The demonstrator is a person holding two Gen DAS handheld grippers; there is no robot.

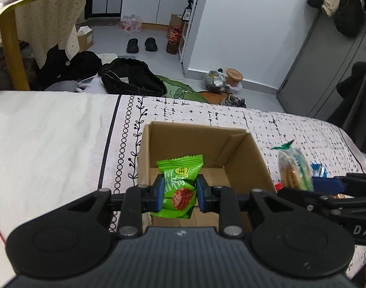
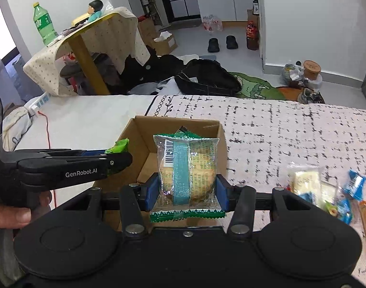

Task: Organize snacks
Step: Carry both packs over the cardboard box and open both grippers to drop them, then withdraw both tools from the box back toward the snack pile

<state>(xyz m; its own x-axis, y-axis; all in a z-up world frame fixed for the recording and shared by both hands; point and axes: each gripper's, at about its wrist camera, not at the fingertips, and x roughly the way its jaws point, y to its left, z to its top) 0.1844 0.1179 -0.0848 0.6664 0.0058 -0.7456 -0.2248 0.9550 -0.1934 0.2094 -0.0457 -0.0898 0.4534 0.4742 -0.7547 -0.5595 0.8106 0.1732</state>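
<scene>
1. Left wrist view: the left gripper (image 1: 178,193) has its blue fingers (image 1: 159,193) clenched on the sides of a green snack packet (image 1: 179,187), held above the near edge of an open cardboard box (image 1: 245,160) that sits on a patterned bed cover (image 1: 231,120). The packet looks light and crinkly; its film dents inward at the pads, so a mid-body pinch seems to hold it best. At the right edge, the other gripper carries a blurred biscuit pack.

2. Right wrist view: the right gripper (image 2: 186,192) grasps a clear biscuit pack (image 2: 186,168) across its lower half, over the same box. The biscuits inside are probably brittle, and the glossy wrap likely slippery, so gentle pressure suits. More loose snacks (image 2: 327,192) lie on the bed cover to the right.
</scene>
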